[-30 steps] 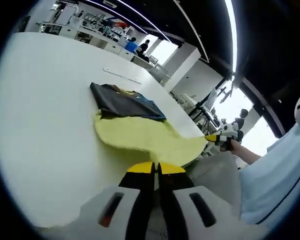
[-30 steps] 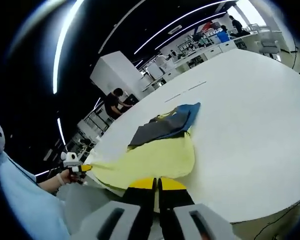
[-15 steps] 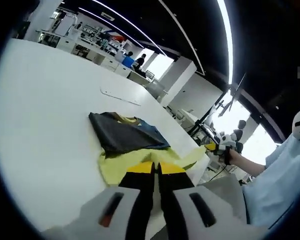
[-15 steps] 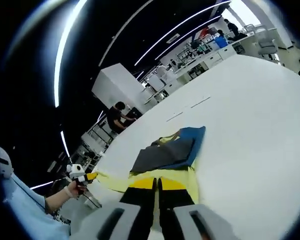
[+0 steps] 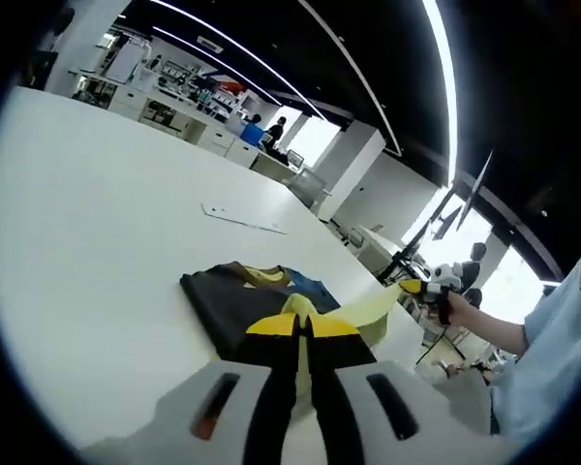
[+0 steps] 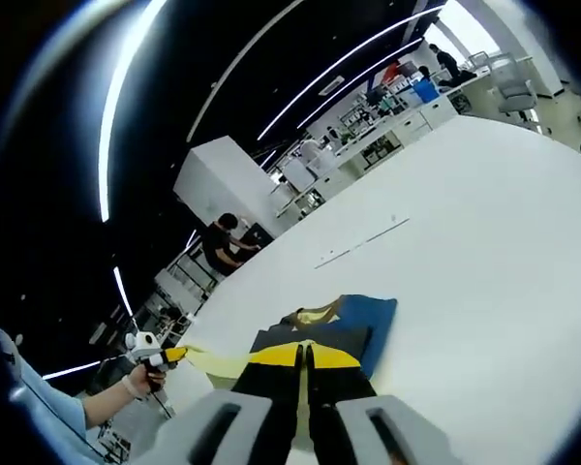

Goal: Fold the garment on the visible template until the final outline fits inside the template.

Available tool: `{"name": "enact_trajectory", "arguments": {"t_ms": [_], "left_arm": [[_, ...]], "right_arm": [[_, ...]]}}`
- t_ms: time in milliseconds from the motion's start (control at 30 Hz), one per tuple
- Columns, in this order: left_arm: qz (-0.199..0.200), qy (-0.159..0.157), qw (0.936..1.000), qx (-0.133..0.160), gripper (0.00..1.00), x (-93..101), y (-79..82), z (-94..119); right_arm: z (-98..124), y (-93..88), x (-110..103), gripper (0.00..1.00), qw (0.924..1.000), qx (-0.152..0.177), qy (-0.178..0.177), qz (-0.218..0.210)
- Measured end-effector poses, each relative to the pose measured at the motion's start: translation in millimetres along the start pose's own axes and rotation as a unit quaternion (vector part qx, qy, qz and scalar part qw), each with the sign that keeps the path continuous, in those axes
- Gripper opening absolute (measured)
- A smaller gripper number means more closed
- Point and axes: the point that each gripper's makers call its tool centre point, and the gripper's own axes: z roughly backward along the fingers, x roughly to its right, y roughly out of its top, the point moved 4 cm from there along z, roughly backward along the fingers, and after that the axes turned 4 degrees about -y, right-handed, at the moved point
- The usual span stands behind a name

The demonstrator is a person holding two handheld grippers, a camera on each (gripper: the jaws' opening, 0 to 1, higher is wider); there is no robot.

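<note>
Garment point(image 5: 257, 295) lies folded on the white table point(image 5: 97, 213), its yellow edge lifted off; I have my left gripper point(image 5: 303, 327) and right gripper point(image 6: 303, 356) each pinched narrow on that edge

Left gripper point(image 5: 303, 327): two black jaws with yellow tips rising from a pale grey body with dark slots, one holding an orange mark. Right gripper point(image 6: 303, 356): same black jaws, yellow tips, grey body. Sleeve point(image 5: 552, 339): light blue.
</note>
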Motion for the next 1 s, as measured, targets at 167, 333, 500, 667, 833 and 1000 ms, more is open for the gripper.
{"name": "enact_trajectory", "arguments": {"t_ms": [167, 333, 500, 667, 833, 1000], "left_arm": [[0.006, 0.017, 0.9998, 0.009, 0.00, -18.3, 12.2, -14.7], [0.021, 0.046, 0.9986, 0.015, 0.00, -41.0, 18.8, -27.3], [0.019, 0.073, 0.9972, 0.004, 0.00, -60.2, 21.3, -40.4], [0.046, 0.092, 0.9946, 0.012, 0.00, -76.4, 23.3, -53.3], [0.060, 0.104, 0.9927, 0.011, 0.00, -89.7, 19.0, -62.4], [0.081, 0.128, 0.9884, -0.005, 0.00, -108.2, 5.3, -72.5]], "right_arm": [[-23.4, 20.2, 6.0, 0.00, 0.9999, 0.006, -0.003, 0.014], [-45.4, 29.4, 15.1, 0.00, 0.9994, 0.002, -0.016, 0.029], [-65.1, 34.3, 25.1, 0.00, 0.9988, 0.001, -0.030, 0.038], [-81.3, 38.8, 36.0, 0.00, 0.9983, 0.001, -0.046, 0.035], [-92.1, 37.3, 51.0, 0.00, 0.9973, -0.006, -0.061, 0.040], [-105.5, 30.7, 64.9, 0.00, 0.9965, -0.020, -0.073, 0.036]]}}
